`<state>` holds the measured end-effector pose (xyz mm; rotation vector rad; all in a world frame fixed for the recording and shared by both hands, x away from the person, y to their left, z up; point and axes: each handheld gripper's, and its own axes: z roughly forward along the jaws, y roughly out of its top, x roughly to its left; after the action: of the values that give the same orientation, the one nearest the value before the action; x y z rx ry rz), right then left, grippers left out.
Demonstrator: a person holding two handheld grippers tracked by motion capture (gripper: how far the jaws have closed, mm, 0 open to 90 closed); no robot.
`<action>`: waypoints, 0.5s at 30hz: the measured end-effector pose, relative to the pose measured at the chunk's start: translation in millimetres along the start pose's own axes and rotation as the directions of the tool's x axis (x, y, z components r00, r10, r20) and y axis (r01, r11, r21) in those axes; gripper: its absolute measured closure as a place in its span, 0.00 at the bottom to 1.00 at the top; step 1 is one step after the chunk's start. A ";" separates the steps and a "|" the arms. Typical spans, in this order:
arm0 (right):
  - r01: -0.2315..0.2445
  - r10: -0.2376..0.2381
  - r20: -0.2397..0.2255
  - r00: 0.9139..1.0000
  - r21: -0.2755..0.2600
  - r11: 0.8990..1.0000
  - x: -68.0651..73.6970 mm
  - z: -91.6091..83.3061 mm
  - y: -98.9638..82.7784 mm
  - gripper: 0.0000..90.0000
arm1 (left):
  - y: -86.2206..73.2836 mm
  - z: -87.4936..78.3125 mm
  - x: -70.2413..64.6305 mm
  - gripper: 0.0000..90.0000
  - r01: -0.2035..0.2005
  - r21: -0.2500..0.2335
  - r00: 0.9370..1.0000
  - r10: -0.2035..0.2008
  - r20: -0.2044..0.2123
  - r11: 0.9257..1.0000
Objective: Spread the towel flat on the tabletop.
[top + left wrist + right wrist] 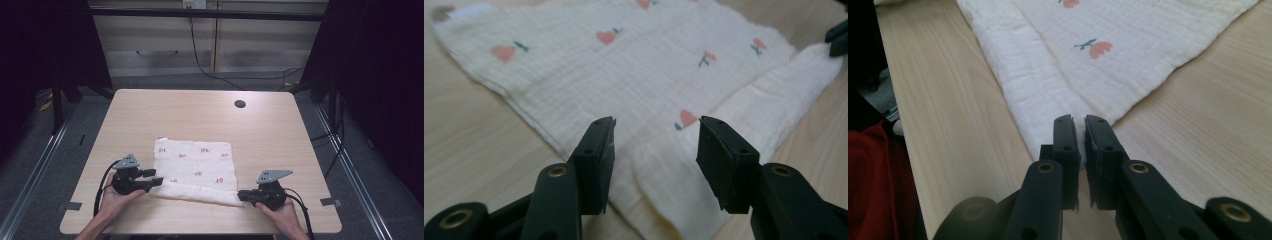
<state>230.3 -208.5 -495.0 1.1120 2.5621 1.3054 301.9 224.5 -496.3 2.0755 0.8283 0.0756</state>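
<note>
You are working with two black grippers: your left gripper [150,181] and right gripper [243,196] are each carrying a grey three-cornered plate, brass-ringed screws and a trailing black cable.

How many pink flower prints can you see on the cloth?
6 on the cloth: three along the far edge, one mid-left, two nearer the fold. The fold may hide more.

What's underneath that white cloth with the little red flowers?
The white cotton cloth with red flowers lies flat on the light wooden table; wood shows all around it. Its near edge is folded back over itself. Whatever lies beneath is covered.
</note>
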 end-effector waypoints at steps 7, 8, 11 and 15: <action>-0.003 0.003 0.006 1.000 -0.003 1.000 -2.7 2.9 1.1 0.94 | -4.4 4.9 -2.5 0.94 -0.053 0.049 0.998 0.054 -0.020 0.997; -0.003 0.003 0.010 1.000 -0.004 1.000 -3.6 3.6 1.6 0.95 | -3.9 4.7 -2.1 0.95 -0.051 0.045 0.998 0.052 -0.021 0.998; -0.007 0.007 0.011 1.000 -0.020 1.000 -4.5 3.6 5.6 0.95 | -0.8 -2.6 -4.4 0.96 -0.056 -0.007 0.998 0.057 0.002 0.998; -0.004 0.005 0.011 1.000 -0.051 0.999 -0.5 -4.2 6.2 0.93 | 1.2 -17.7 -11.3 0.97 -0.066 -0.073 0.997 0.069 0.046 0.995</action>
<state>232.7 -209.3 -487.9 1.1133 2.5050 1.3535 287.7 230.0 -481.8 2.0303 0.7164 0.0896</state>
